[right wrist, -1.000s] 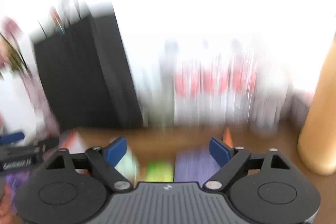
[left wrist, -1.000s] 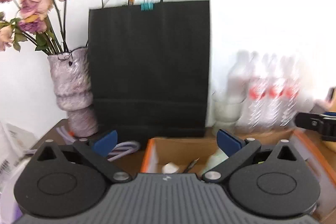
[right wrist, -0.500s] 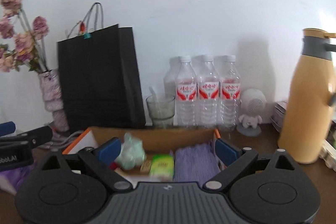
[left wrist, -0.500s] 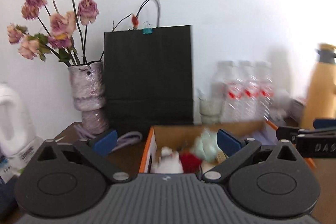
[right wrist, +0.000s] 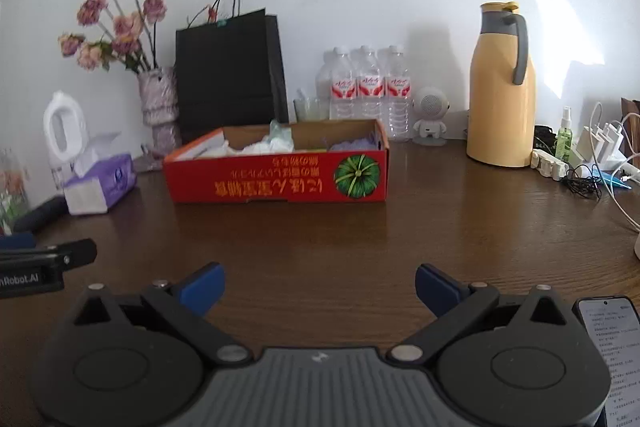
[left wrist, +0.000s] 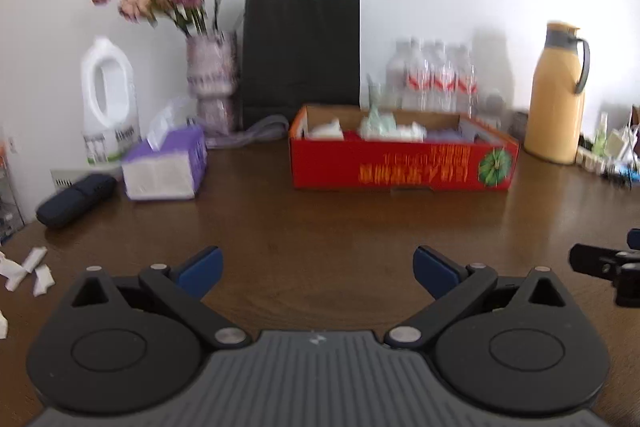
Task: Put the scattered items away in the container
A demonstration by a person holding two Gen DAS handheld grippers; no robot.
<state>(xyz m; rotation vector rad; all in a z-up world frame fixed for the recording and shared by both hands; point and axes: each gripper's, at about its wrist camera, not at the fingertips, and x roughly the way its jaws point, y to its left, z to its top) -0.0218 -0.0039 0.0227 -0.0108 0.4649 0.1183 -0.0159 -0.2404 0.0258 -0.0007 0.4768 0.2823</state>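
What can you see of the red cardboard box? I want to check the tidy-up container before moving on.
The red cardboard box is a shallow, open-topped tray with plain brown inner walls. Its front wall carries yellow print that reads upside down and a green striped melon picture near its right end. It sits flat on the brown table, ahead of both grippers and touched by neither. Inside lie white crumpled pieces, a pale green item and something purple. A black paper bag stands behind it.

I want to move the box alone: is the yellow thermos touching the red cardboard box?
Apart. The right wrist view shows bare table between the thermos and the red box.
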